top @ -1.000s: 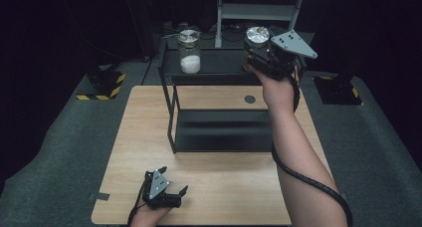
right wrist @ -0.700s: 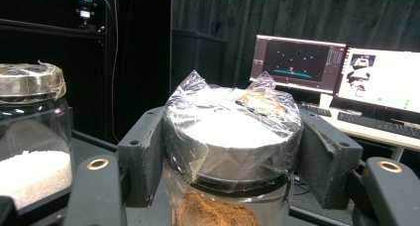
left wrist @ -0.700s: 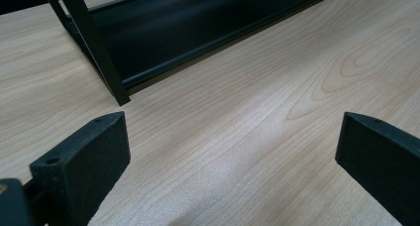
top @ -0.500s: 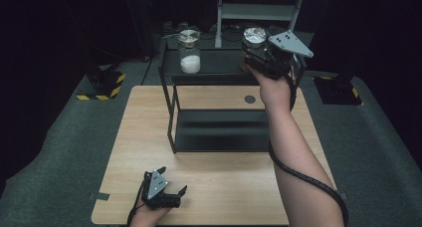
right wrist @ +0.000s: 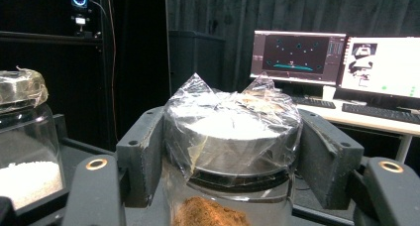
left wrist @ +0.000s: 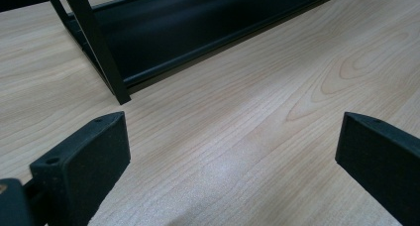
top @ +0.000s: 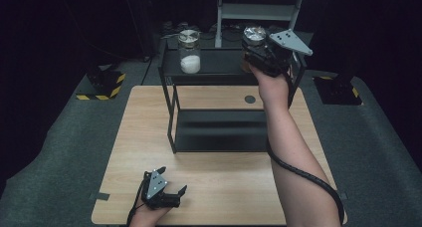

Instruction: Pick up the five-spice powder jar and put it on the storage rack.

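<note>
Jaws of the right gripper (right wrist: 233, 151) clamp a glass jar (right wrist: 233, 137) just under its lid, pads pressed on both sides; the forearm reaches up the right of the high view to the black rack's (top: 219, 67) top shelf; the jar, upper centre-right, holds brown powder under a plastic-wrapped metal lid; left gripper (top: 166, 194) rests low on the wooden table (top: 224, 187), jaws wide, empty.

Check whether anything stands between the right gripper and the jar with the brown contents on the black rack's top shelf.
Nothing visible does. The right gripper is already shut on the jar with brown contents, its jaws pressing both sides at the plastic-wrapped metal lid. The jar of white granules stands apart to the side on the rack's top shelf.
</note>
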`<state>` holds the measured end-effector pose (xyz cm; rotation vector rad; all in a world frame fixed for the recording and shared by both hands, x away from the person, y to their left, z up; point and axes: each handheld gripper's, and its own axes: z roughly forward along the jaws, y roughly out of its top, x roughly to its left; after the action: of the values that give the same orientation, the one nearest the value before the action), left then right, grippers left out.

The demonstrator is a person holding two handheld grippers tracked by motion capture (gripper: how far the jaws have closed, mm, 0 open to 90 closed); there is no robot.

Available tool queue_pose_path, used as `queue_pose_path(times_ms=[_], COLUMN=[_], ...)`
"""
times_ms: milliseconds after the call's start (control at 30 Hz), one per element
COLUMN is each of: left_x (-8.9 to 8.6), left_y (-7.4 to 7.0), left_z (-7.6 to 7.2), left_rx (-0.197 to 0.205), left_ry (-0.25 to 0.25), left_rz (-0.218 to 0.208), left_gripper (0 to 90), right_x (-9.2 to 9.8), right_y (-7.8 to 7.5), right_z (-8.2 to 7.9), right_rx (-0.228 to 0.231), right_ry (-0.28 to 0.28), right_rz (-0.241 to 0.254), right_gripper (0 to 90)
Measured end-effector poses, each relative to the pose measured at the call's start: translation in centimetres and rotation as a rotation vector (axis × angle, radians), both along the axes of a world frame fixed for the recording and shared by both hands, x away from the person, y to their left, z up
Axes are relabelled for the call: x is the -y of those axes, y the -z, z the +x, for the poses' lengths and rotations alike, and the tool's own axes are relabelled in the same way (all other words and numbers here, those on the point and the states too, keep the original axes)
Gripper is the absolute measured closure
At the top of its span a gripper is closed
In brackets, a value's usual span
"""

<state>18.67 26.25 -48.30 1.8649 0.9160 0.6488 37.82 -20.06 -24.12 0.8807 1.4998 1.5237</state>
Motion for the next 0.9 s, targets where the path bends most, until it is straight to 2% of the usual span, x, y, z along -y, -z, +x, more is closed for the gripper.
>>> queue_pose_path(times_ms=[433,633,667,700,733,800,900], left_x=[0.03,-0.03,-0.03,-0.03,-0.03,-0.01,0.01], left_y=[-0.01,0.01,0.01,0.01,0.01,0.01,0.01], left_z=[0.00,0.00,0.00,0.00,-0.01,-0.01,-0.03], left_rx=[0.002,0.002,0.002,0.002,0.002,0.002,0.003], left_ry=[0.003,0.003,0.003,0.003,0.003,0.002,0.002], left_rz=[0.005,0.000,0.000,0.001,0.001,0.001,0.003], left_gripper=[0.8,0.8,0.8,0.8,0.8,0.8,0.8], right_x=[0.06,0.14,0.14,0.09,0.09,0.10,0.27], right_y=[-0.01,0.31,0.31,0.35,0.35,0.46,0.51], right_z=[0.19,0.10,0.10,0.04,0.04,-0.21,-0.48], right_rx=[-0.014,-0.018,-0.018,-0.019,-0.019,-0.015,-0.007], right_ry=[0.000,0.001,0.001,0.001,0.001,0.001,-0.003], right_rz=[0.016,0.034,0.034,0.031,0.031,0.036,0.034], right_gripper=[30.2,16.6,16.6,11.1,11.1,3.9,0.0])
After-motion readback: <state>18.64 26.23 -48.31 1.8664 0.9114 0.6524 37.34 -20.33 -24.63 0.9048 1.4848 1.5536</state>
